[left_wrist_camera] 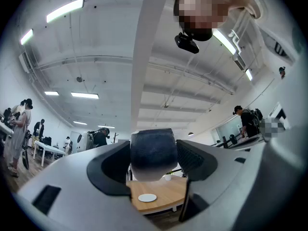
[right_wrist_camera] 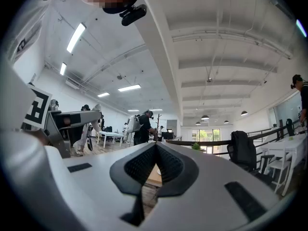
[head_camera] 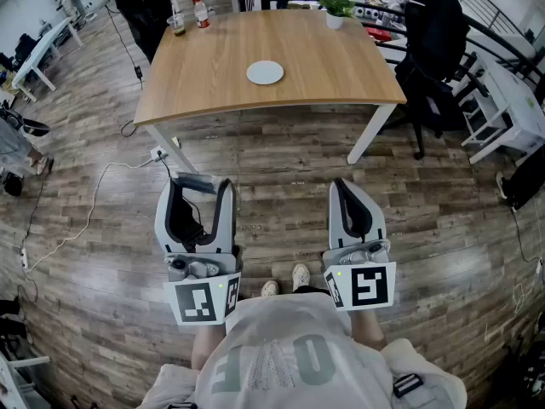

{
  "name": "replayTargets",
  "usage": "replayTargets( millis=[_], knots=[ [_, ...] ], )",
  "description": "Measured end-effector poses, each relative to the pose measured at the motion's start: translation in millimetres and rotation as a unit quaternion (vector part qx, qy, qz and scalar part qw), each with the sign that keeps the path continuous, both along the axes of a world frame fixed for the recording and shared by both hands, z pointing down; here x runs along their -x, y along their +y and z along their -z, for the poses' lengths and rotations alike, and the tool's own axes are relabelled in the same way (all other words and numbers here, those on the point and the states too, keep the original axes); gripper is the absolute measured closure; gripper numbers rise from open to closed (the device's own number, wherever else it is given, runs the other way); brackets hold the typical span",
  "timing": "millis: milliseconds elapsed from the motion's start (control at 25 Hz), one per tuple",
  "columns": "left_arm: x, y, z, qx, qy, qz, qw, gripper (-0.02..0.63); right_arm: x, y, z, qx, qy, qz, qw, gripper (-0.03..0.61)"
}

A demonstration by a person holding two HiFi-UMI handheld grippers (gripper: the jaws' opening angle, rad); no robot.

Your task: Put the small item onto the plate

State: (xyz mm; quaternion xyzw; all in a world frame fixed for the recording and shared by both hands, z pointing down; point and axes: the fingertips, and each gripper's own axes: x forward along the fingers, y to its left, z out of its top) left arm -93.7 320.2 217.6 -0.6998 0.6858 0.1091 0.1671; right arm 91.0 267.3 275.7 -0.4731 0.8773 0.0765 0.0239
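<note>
two tongs, one small dark item, one white plate, two bottles (head_camera: 201, 13) and one potted plant (head_camera: 334, 7). the left tongs (head_camera: 200, 192) clamp the small dark item (left_wrist_camera: 153, 150) between wide-set pads, well apart from the wooden worktop (head_camera: 341, 66), and the right tongs (right_wrist_camera: 155, 150) are closed on nothing. the white plate (head_camera: 265, 72) lies bare near the worktop's middle; the item's long axis cannot be told.

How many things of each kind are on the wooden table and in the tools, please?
Plate: 1
Bottles: 2
Potted plant: 1
Dark item, in the left tool: 1
Total: 5
</note>
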Motion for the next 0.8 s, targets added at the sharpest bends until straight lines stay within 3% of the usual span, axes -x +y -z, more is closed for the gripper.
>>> replayTargets(
  millis=[360, 640, 800],
  knots=[
    [0, -9, 3, 0.000, -0.001, 0.007, 1.0000, 0.310, 5, -9, -1, 0.001, 0.001, 0.017, 1.000, 0.561],
    [-13, -23, -1, 0.003, 0.001, 0.006, 1.0000, 0.310, -5, -12, -4, 0.051, -0.119, 0.106, 0.986, 0.560],
    [-23, -35, -4, 0.008, -0.002, 0.007, 0.9999, 0.310, -14, -30, -11, 0.048, -0.069, 0.065, 0.994, 0.560]
  ],
)
